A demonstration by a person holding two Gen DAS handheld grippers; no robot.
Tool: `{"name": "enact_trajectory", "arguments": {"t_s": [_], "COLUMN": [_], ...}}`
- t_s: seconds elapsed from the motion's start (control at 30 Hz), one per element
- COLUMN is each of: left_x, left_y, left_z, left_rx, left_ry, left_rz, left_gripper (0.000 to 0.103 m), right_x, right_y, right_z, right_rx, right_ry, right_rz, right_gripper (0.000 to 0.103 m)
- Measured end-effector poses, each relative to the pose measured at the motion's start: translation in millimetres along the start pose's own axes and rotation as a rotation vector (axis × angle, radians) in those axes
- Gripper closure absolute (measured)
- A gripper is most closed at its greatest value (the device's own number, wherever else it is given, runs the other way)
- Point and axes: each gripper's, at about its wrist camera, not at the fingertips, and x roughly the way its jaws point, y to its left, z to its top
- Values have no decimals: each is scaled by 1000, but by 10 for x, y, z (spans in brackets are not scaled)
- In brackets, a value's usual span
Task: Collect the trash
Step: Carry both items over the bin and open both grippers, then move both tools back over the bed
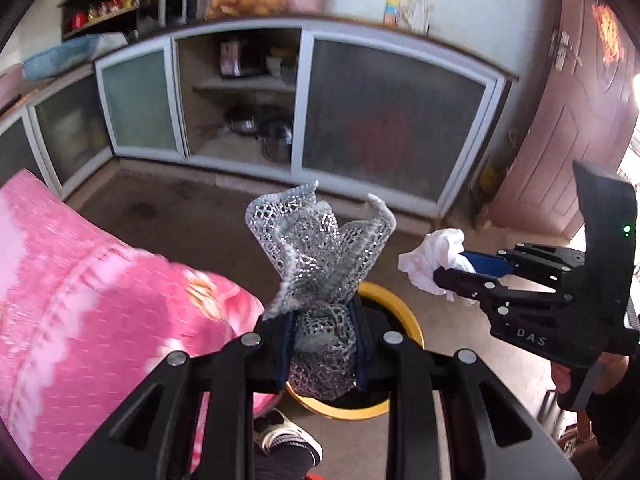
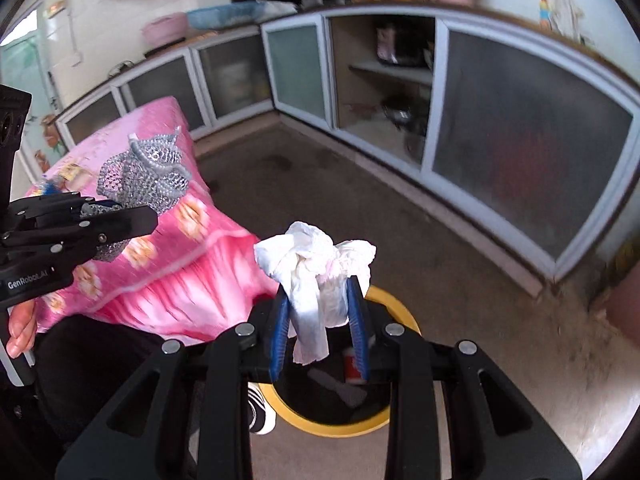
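1. Pink flowered cloth (image 2: 132, 216) covers the table at the left of both views; its edge hangs down toward the floor, near the bin.
2. Grey-framed cabinets (image 1: 376, 120) with frosted doors line the far wall; one bay stands open with pots on its lower shelf.
3. On the bare floor sits a round bin with a yellow rim (image 2: 404, 316) and a dark liner; some rubbish, including something red and white, already lies inside.
4. The left gripper (image 1: 322, 344) tilts steeply downward above the bin, its jaws set narrow and clamped on a crumpled silver mesh net (image 1: 320, 256), which fans upward out of the pads. From the right wrist view, this gripper (image 2: 120, 216) reaches in level from the left, with fingers of the person's hand (image 2: 20, 332) wrapped round its handle.
5. The right gripper (image 2: 320, 320) likewise slants down over the bin, blue pads pinched narrow on a wad of white tissue (image 2: 316, 264). In the left wrist view it (image 1: 452, 276) comes in from the right, the tissue beside the net and apart from it.
6. A foot in a black-and-white slipper (image 1: 288, 436) stands just beside the bin.
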Motion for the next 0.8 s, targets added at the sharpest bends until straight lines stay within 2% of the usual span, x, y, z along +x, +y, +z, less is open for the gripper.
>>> {"name": "enact_trajectory", "arguments": {"t_s": [0.27,0.43,0.6,0.63,0.67,0.7,0.73,0.8], "left_x": [772,1092,1308,1323,1341,1340,1315,1271], "left_y": [-107,-144,-107,-104,-117,-116,-113,-108], "left_z": [-145,-196,-168,-166,-169,-163,-158,-171], "left_rx": [4,29,10,9,10,8,5,-6], "left_ry": [144,206,249,253,252,248,240,210], "left_rz": [-17,5,4,2,5,13,17,33], "left_gripper": [81,80,78,72,67,51,30,19], "right_x": [522,767,927,961,979,996,1005,1011], "right_y": [-221,-308,-380,-396,-422,-445,-469,-520], "right_z": [-333,-457,-487,-492,-494,-505,-518,-538], "right_rx": [71,107,119,122,129,136,139,152], "right_ry": [139,194,233,247,253,260,264,274], "right_rz": [-5,-11,-24,-22,-27,-38,-48,-77], "right_gripper": [77,77,75,72,62,53,51,45]}}
